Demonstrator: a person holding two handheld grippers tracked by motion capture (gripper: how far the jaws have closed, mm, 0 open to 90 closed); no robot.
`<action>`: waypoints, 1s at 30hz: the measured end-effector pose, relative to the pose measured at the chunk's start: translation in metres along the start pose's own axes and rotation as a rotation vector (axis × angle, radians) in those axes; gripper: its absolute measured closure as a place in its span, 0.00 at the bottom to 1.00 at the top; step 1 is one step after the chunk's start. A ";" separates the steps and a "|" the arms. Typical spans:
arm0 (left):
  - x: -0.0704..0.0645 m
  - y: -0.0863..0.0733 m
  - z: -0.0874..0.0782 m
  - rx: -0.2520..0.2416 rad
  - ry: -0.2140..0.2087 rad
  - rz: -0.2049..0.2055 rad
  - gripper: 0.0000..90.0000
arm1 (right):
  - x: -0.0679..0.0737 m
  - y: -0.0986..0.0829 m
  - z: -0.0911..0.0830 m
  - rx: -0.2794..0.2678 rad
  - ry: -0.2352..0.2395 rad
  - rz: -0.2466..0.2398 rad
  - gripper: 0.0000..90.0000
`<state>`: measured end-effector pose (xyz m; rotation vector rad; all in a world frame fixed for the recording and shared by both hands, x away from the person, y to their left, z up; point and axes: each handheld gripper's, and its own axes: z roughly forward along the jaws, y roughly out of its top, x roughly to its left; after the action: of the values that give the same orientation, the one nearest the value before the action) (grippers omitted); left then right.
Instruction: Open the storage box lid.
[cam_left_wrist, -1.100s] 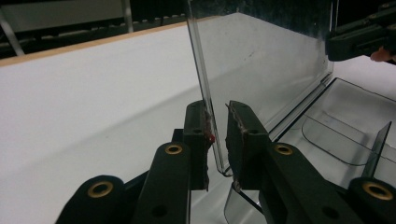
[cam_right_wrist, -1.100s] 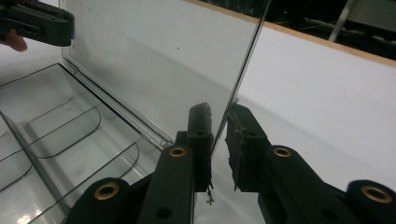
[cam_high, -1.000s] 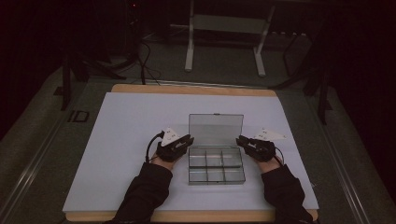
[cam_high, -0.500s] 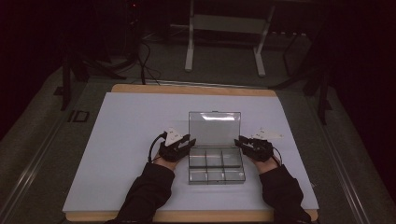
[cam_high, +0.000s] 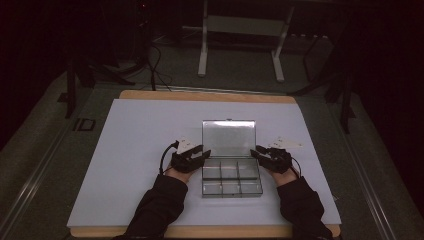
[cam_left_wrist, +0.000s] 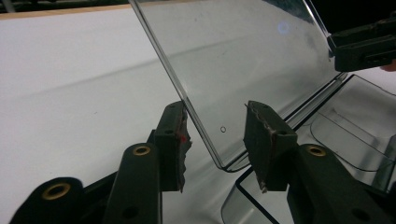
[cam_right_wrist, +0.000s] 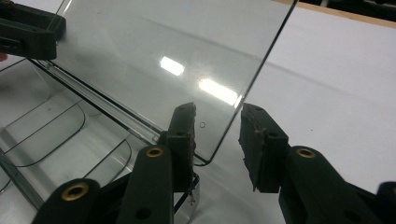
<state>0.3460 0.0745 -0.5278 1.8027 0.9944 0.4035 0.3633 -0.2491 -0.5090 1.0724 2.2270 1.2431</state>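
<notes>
A clear plastic compartment box (cam_high: 231, 178) lies in the middle of the white table cover, with its lid (cam_high: 228, 138) raised at the far side. My left gripper (cam_high: 192, 157) is at the lid's lower left corner and my right gripper (cam_high: 265, 155) at its lower right corner. In the left gripper view the jaws of the left gripper (cam_left_wrist: 215, 140) stand open with the lid's (cam_left_wrist: 243, 60) side edge between them, close to the left pad. In the right gripper view the right gripper (cam_right_wrist: 217, 135) is open too, straddling the lid's (cam_right_wrist: 163, 51) corner. The empty compartments (cam_right_wrist: 60, 135) lie below the lid.
The white cover (cam_high: 130, 150) spans a wooden table whose edge (cam_high: 210, 95) shows at the back. A metal stand (cam_high: 240, 30) and cables sit on the dark floor beyond. The person's dark sleeves (cam_high: 155, 210) enter from the bottom.
Almost nothing has moved. Both grippers stay at the lid's lower corners; the right one has crept slightly inward.
</notes>
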 end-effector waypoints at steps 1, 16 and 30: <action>0.000 0.000 0.000 0.003 0.000 -0.004 0.67 | 0.000 0.000 0.000 0.002 -0.002 0.000 0.73; 0.001 0.006 0.002 0.062 0.017 -0.035 0.62 | 0.002 0.000 0.001 0.010 -0.011 -0.001 0.75; 0.001 0.005 0.003 0.040 -0.016 0.002 0.63 | 0.003 0.002 0.003 0.027 -0.004 -0.012 0.73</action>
<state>0.3503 0.0724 -0.5249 1.8406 0.9959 0.3726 0.3644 -0.2446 -0.5091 1.0697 2.2496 1.2083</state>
